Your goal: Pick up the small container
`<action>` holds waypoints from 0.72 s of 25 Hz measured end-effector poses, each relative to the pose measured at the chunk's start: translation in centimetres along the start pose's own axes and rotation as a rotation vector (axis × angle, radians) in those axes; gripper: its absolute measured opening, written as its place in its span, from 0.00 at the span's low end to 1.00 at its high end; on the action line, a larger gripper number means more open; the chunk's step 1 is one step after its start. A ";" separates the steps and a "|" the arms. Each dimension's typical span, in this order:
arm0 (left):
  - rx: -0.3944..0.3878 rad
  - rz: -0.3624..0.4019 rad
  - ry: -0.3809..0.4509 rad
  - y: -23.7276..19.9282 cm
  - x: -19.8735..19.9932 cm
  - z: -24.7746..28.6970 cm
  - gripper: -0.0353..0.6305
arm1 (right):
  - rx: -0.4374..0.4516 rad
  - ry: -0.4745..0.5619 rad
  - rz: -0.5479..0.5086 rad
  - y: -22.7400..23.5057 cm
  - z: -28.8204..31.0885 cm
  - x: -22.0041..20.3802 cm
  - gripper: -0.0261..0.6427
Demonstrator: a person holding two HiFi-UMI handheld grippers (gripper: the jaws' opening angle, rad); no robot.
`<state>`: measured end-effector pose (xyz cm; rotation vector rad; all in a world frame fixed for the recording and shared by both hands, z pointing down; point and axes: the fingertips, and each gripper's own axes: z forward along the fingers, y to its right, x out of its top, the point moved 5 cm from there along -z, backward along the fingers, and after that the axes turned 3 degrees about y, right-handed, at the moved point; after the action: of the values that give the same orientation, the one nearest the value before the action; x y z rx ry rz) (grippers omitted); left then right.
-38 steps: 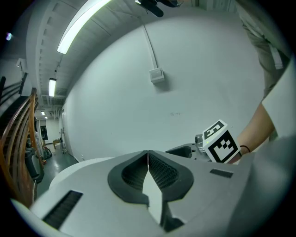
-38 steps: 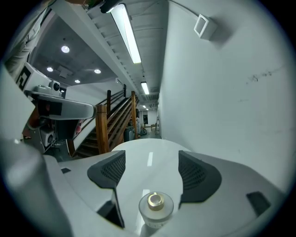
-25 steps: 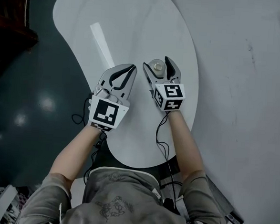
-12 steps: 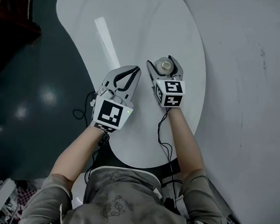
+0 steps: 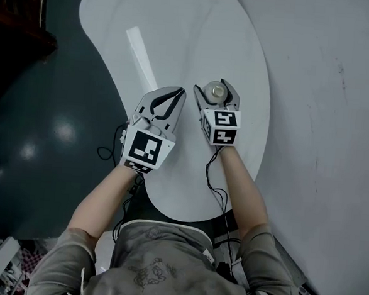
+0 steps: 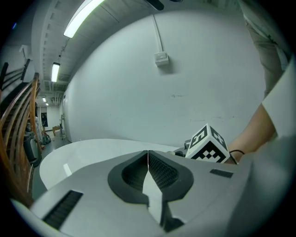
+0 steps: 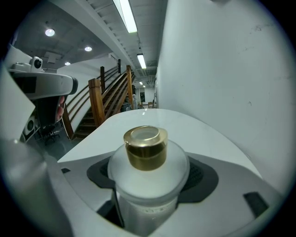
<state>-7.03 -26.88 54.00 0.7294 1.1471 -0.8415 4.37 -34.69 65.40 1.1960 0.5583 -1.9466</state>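
Observation:
The small container (image 5: 215,90) is a frosted white bottle with a gold cap, standing upright on the white table (image 5: 179,36). In the right gripper view the small container (image 7: 148,152) fills the space between the jaws, and both dark pads press its sides. My right gripper (image 5: 213,86) is shut on it. My left gripper (image 5: 177,91) lies just left of it on the table, jaws shut together with nothing between them; the left gripper view shows the left gripper (image 6: 148,153) with its pads meeting.
The table's curved edge runs close to the right of the container, with a pale wall (image 5: 337,123) beyond. Dark floor (image 5: 34,133) lies to the left. Wooden stairs (image 7: 99,106) stand in the distance. Cables (image 5: 214,190) trail from both grippers toward the person.
The right gripper's jaws have drawn in around the container until they hold it. Both grippers have drifted slightly right on the table.

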 end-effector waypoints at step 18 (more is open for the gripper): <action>0.015 0.090 0.083 -1.1 9.7 -5.0 0.08 | 0.023 0.139 -0.059 -3.4 -11.4 14.8 0.54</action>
<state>-8.57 -25.06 43.27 0.8285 1.1743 -0.7509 4.05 -30.31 46.90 1.3505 0.6516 -1.9333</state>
